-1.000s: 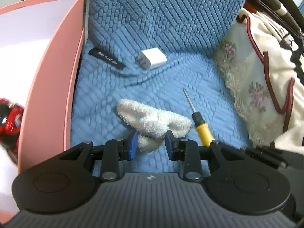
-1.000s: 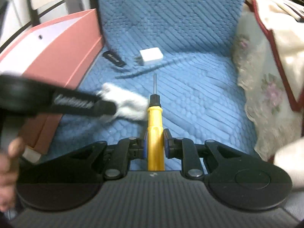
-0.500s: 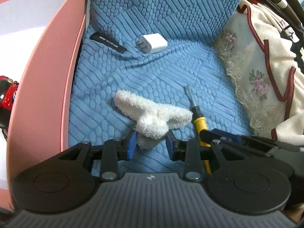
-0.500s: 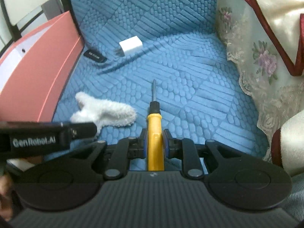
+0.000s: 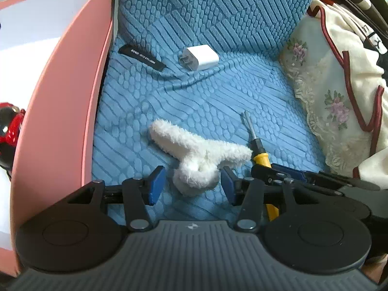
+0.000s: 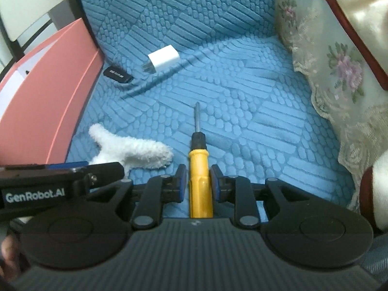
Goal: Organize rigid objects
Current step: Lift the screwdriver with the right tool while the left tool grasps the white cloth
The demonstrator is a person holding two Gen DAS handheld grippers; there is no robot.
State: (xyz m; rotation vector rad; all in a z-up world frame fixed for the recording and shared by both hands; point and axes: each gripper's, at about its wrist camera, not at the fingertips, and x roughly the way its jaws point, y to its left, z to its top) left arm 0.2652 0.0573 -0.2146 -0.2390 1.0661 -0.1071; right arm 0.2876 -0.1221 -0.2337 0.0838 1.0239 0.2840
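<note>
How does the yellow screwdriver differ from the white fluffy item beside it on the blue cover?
The screwdriver is hard, thin and straight, with a yellow handle and metal shaft; the white fluffy item is soft, shaggy and branched. The screwdriver sits between the fingers of the right gripper, whose jaws are opening; the fluffy item sits between the wider fingers of the left gripper, also opening. Both lie on the blue cover.

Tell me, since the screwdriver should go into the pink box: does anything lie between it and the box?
Yes. The white fluffy item lies on the blue cushion between the screwdriver and the pink box, with the left gripper over it, jaws opening. Lifting over would clear both.
</note>
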